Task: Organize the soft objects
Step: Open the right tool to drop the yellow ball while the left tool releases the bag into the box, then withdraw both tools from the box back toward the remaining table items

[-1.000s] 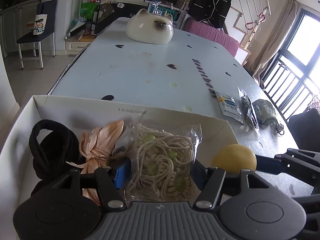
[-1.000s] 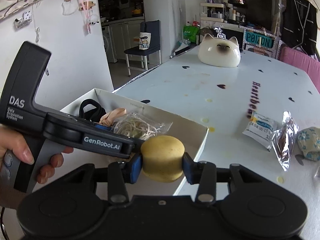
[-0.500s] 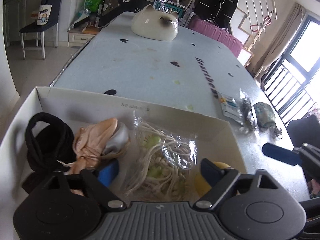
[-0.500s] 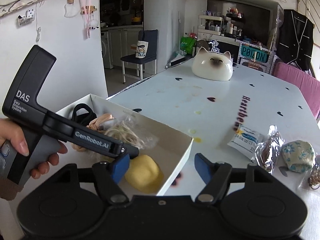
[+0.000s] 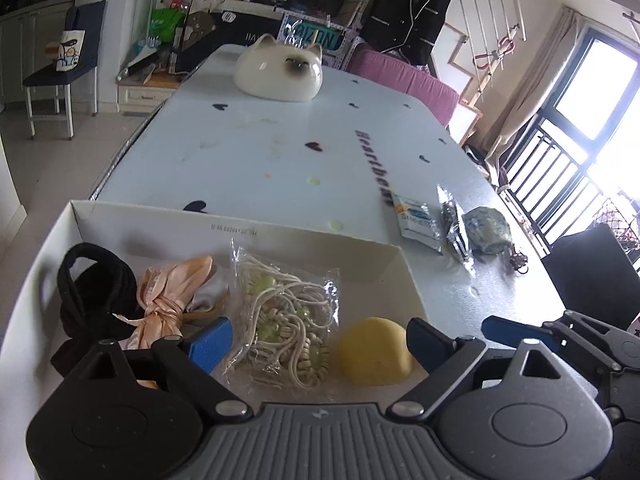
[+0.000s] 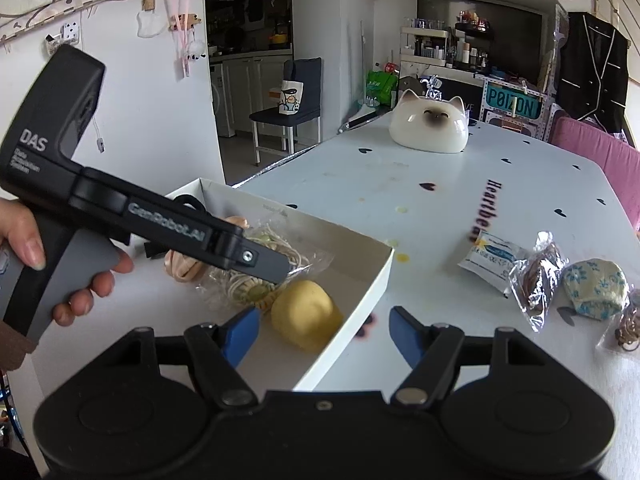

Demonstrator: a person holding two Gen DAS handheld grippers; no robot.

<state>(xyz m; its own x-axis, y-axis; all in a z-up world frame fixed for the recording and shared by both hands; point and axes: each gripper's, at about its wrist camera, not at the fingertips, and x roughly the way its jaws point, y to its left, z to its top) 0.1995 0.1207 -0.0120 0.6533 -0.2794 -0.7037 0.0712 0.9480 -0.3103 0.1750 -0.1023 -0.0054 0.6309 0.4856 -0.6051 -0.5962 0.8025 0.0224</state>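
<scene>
Worktop (image 5: 280, 152) scene, both wrist views. Your left hand-held gripper (image 5: 318, 340) hangs over the near side of the white cardboard box (image 5: 168, 222) with its blue pads spread wide and nothing between them. Your right hand-held gripper (image 6: 324, 330) is likewise spread apart and empty, poised above the box's right wall (image 6: 360, 304); one pad sits over the box interior, the other over the worktop outside it.

Inside the box, from left to right in the left wrist view, lie a coil of black hair bands (image 5: 90, 292), a knotted peach fabric piece (image 5: 168, 300), a clear packet of cream coiled hair ties (image 5: 286, 316), and a yellow sponge (image 5: 374, 352). The sponge rests on the box floor near the right wall, just beside the packet, and neither gripper touches it. In the right wrist view the sponge (image 6: 306, 314) appears between and beyond the pads, with the body of your left device (image 6: 120, 208) crossing above the packet (image 6: 256, 280).

Outside the box, to its right on the worktop, three items lie close together: a white-and-blue sachet (image 6: 490, 258), a crinkled foil-and-clear wrapper (image 6: 536, 280), and a floral fabric pouch (image 6: 596, 290). A cat-face ceramic dish (image 5: 278, 70) stands at the far end of the worktop, well apart from everything else.
</scene>
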